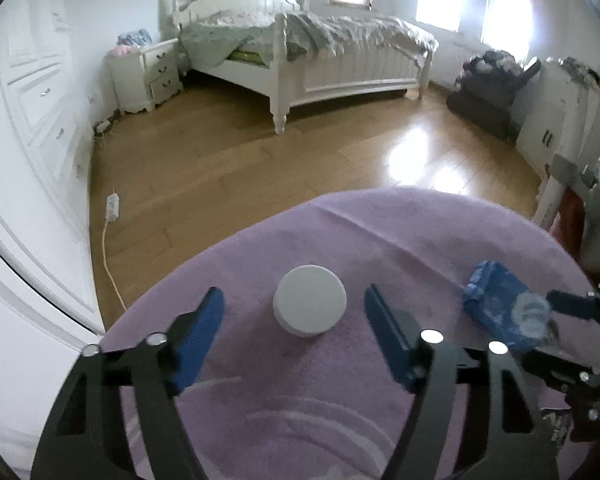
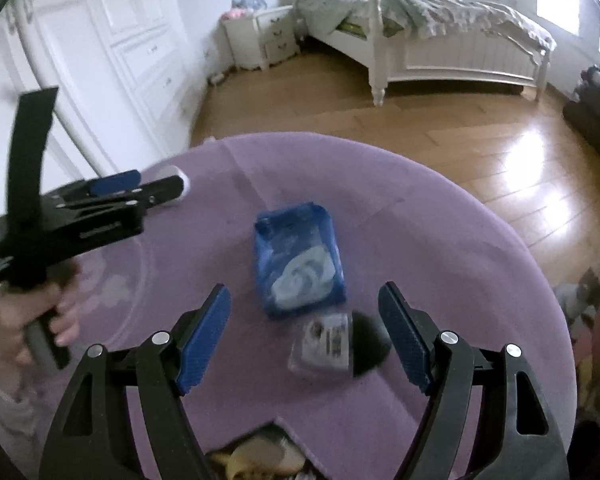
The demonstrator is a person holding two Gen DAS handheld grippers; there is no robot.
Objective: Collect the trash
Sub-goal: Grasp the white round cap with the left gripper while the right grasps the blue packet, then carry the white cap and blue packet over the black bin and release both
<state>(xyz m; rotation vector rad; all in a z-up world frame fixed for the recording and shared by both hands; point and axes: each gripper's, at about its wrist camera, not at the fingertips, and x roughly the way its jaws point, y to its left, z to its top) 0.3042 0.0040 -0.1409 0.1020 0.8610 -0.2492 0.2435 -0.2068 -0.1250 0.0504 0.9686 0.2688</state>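
Observation:
A white round lid-like disc [image 1: 309, 306] lies on the purple tablecloth [image 1: 380, 240]. My left gripper [image 1: 294, 332] is open, its blue pads either side of the disc, just short of it. A blue plastic wrapper [image 2: 298, 258] lies mid-table, with a small clear packet [image 2: 324, 344] below it. My right gripper [image 2: 304, 336] is open and hovers over the packet and the wrapper's near edge. The wrapper also shows in the left wrist view [image 1: 500, 304], beside the right gripper's tips. The left gripper [image 2: 136, 188] shows at left in the right wrist view, half hiding the disc [image 2: 176, 184].
The round table stands in a bedroom with a wooden floor [image 1: 240, 160]. A white bed [image 1: 320, 52], a nightstand [image 1: 148, 76] and white wardrobes [image 1: 32, 120] lie beyond. A power strip [image 1: 113, 206] lies on the floor. A container with scraps [image 2: 256, 456] shows at the table's near edge.

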